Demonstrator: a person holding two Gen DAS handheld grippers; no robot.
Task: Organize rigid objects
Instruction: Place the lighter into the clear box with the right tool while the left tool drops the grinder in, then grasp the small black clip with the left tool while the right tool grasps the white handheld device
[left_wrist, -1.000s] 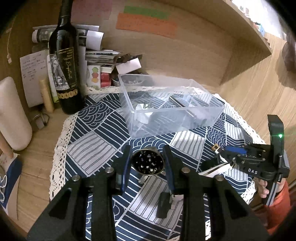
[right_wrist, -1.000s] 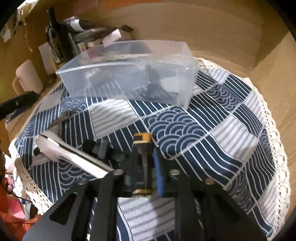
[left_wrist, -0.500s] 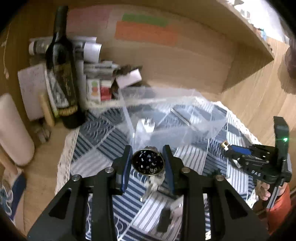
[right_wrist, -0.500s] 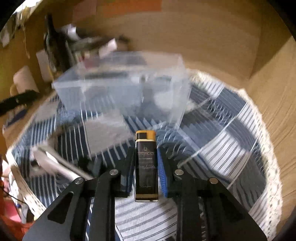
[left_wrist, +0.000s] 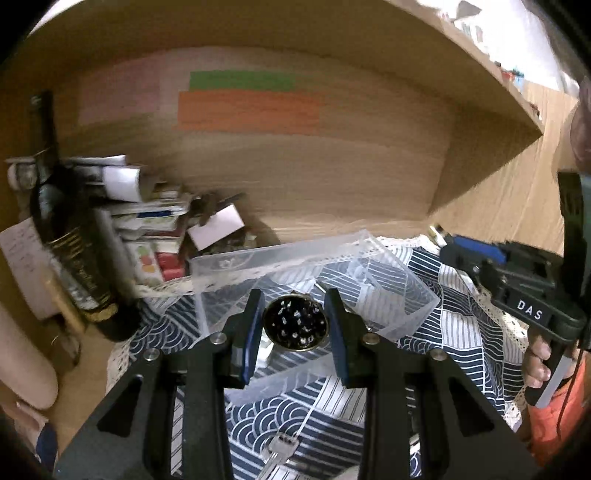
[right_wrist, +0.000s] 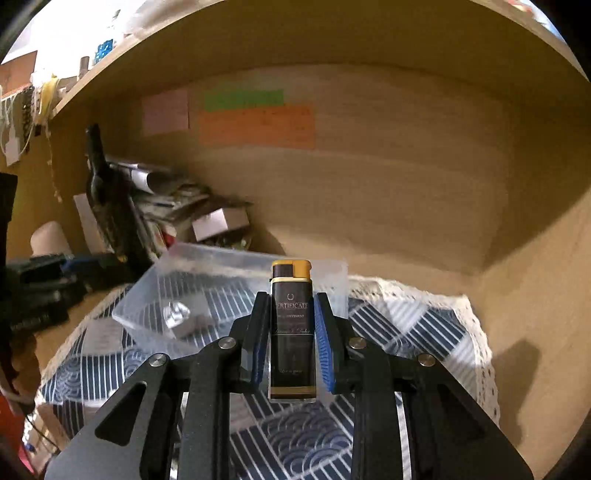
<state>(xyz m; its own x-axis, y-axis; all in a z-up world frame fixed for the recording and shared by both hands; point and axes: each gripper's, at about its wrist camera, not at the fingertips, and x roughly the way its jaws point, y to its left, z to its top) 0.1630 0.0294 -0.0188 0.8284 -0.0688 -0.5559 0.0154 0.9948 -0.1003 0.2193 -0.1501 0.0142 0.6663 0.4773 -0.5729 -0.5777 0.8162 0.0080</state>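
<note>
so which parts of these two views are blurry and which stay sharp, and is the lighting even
Left wrist view: the wine bottle, the paper clutter and the clear plastic box are smeared by motion, while the round grinder in the left claw is crisp.
Right wrist view: the lighter in the right claw is sharp, the patterned tablecloth soft.
Both views: warm dim light, fisheye-bent edges, dark corners.

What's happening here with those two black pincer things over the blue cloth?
A person is tidying small hard items into a clear plastic box on a patterned cloth, holding a hand-held gripper in each hand. The left gripper is clamped on a round dark metal piece, held above the box. The right gripper grips an upright black and gold lighter, lifted off the cloth near the box. Nothing has been dropped in yet.
</note>
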